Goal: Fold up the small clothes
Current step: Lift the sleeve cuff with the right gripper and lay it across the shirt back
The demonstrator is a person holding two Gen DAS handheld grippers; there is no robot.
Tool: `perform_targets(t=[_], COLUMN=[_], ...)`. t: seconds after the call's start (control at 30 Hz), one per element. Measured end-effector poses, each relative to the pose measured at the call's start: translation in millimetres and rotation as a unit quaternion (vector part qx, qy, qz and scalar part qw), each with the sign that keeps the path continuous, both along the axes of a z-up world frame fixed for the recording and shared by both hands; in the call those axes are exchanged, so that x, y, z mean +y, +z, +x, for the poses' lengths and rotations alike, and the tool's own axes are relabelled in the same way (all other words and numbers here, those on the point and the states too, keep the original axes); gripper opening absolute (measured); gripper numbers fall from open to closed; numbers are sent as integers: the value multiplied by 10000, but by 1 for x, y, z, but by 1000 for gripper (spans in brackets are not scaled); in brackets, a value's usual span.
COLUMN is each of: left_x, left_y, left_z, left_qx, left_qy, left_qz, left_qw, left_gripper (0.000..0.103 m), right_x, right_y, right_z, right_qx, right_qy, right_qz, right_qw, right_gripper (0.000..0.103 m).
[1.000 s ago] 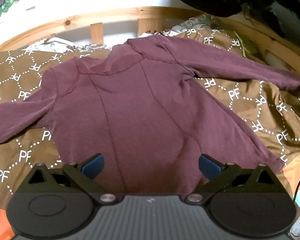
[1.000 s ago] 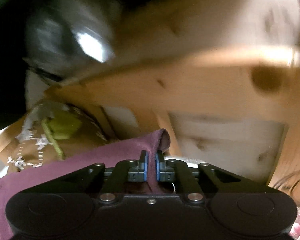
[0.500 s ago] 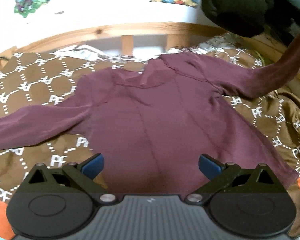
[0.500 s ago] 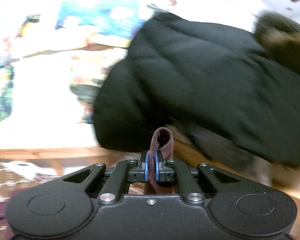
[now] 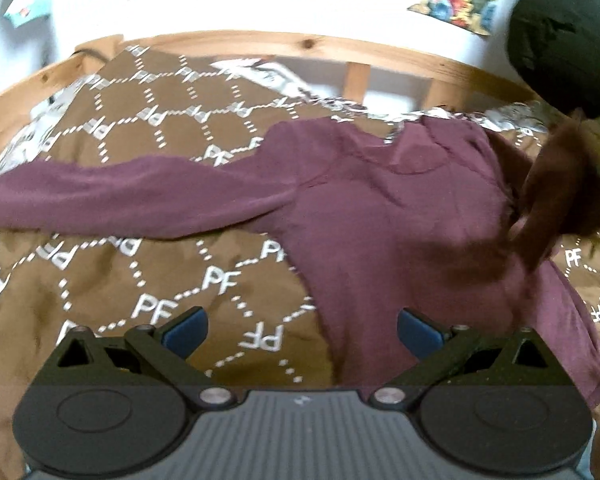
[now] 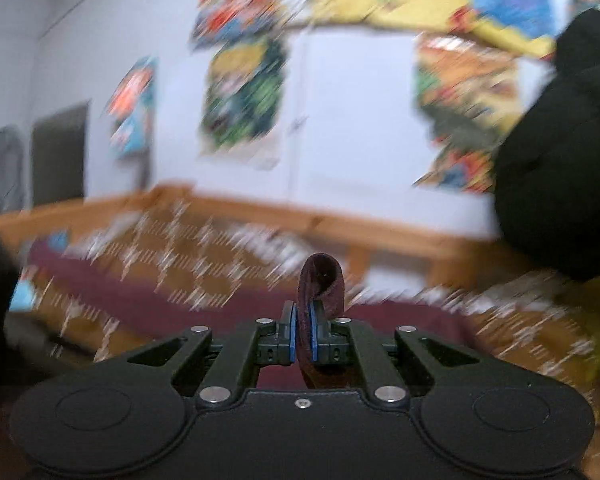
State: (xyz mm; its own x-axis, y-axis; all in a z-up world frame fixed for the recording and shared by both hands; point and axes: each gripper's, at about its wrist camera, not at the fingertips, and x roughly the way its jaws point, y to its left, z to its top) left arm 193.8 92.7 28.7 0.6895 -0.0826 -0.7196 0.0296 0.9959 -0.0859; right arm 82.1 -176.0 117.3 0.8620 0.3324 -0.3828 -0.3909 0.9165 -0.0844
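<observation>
The maroon long-sleeved shirt (image 5: 400, 216) lies spread on a brown patterned bedspread (image 5: 148, 280), filling the centre and right of the left wrist view, one sleeve stretched toward the left edge. The left hand-held gripper (image 5: 302, 330) hovers above its lower hem with jaws wide apart and nothing between them. At the right edge, the other sleeve (image 5: 548, 196) is lifted, blurred. In the right wrist view, the right hand-held gripper (image 6: 304, 334) is clamped on that sleeve's cuff (image 6: 320, 284), which loops above the pads. A wooden bed rail (image 5: 260, 42) runs behind.
</observation>
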Motion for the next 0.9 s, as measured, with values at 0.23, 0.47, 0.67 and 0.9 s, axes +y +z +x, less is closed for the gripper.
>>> perform_targets(t=[0.23, 0.47, 0.67, 0.9], left_x=[28, 40, 30, -4], left_y=[-7, -13, -16, -28], left_z=[1, 10, 11, 12], left_qx=[89, 164, 117, 6], left_qy=[255, 422, 274, -310], left_qz=[-2, -262, -334, -286], left_qw=[9996, 9986, 9990, 9991], left_gripper=[103, 103, 103, 103], right_x=[55, 81, 71, 27], right_y=[-66, -99, -99, -86], right_z=[-11, -9, -18, -26], right_qx=[658, 1148, 1361, 1268], right_qy=[548, 1050, 1258, 864], right_qz=[-502, -637, -332, -443], right_qw=[9951, 9858, 9821, 9872], right_gripper=[7, 23, 65, 89])
